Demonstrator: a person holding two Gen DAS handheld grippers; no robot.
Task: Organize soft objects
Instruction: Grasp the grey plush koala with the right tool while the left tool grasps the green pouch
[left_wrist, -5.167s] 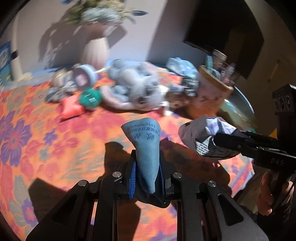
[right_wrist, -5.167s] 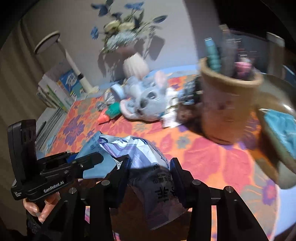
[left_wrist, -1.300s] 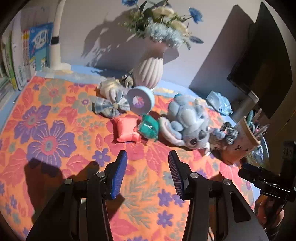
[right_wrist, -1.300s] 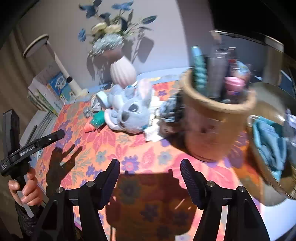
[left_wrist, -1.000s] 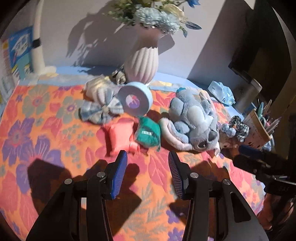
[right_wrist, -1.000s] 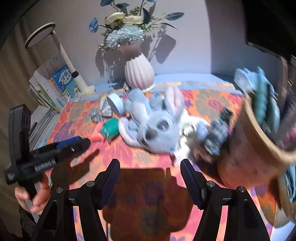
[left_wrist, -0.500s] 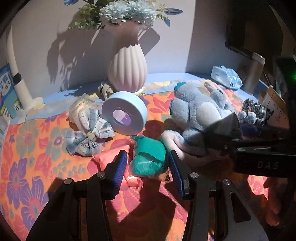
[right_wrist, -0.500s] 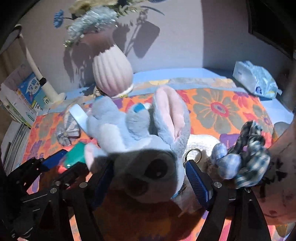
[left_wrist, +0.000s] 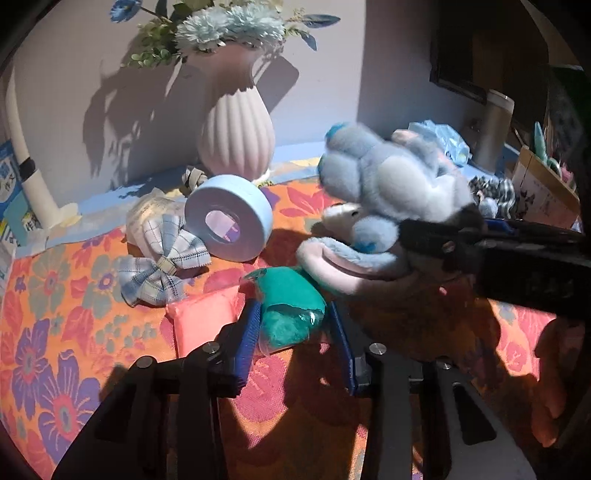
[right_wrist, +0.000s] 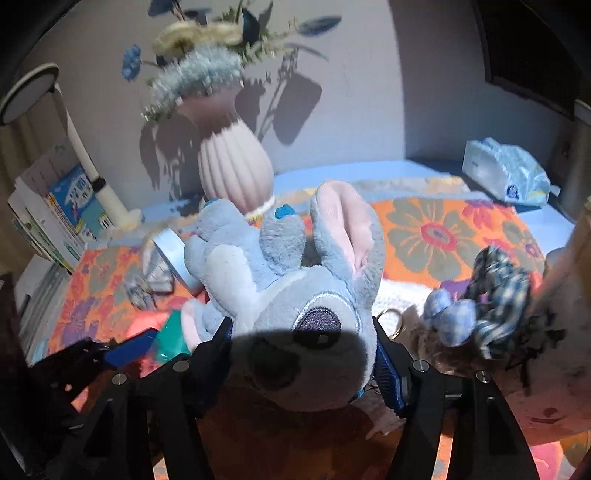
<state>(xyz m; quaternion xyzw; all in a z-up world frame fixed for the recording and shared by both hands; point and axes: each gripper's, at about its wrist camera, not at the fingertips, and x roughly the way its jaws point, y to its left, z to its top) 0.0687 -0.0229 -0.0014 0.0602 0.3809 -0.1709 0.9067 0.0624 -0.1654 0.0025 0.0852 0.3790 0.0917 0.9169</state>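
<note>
The right tongs (right_wrist: 301, 354) are clamped on the grey plush rabbit's (right_wrist: 295, 295) head, just in front of the ribbed vase (right_wrist: 234, 173). The left tongs (left_wrist: 293, 332) straddle the green soft pack (left_wrist: 290, 308), not yet pinching. Lifting the rabbit may drag its keyring (right_wrist: 391, 323) and the checked scrunchie (right_wrist: 495, 280) along.

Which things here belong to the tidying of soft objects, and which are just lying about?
Job: grey plush, green pouch, pink cushion, checked bow.
Lying about: vase, tape roll, tissue pack.
</note>
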